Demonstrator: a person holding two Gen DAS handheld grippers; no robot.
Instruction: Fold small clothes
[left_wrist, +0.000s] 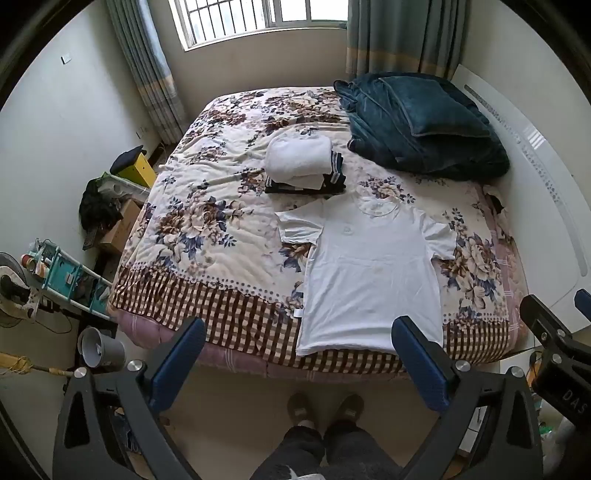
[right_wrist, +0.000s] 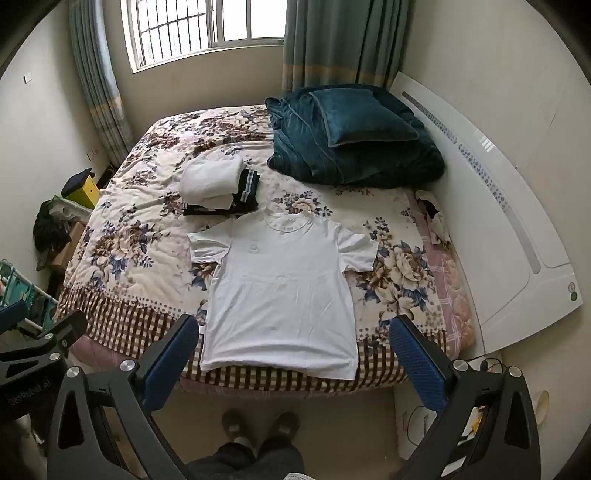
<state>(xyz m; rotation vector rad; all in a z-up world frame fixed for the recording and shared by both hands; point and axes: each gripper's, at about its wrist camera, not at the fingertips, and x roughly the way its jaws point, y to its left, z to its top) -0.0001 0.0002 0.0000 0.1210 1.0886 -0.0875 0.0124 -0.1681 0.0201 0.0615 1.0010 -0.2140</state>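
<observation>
A white T-shirt (left_wrist: 369, 269) (right_wrist: 284, 288) lies spread flat, front up, on the flowered bedspread (left_wrist: 207, 229) (right_wrist: 129, 236), its hem at the bed's near edge. Behind its collar sits a stack of folded clothes (left_wrist: 303, 166) (right_wrist: 218, 184), white pieces over dark ones. My left gripper (left_wrist: 299, 332) hangs open above the bed's near edge, off the shirt's left hem corner, with nothing between its blue pads. My right gripper (right_wrist: 293, 328) is open too, wide over the shirt's hem, high above it and touching nothing.
A dark teal quilt and pillow (left_wrist: 421, 122) (right_wrist: 354, 136) are piled at the back right by the white headboard (right_wrist: 498, 206). Clutter, boxes and a teal rack (left_wrist: 70, 277) fill the floor left of the bed. The person's slippered feet (right_wrist: 258, 424) stand before the bed.
</observation>
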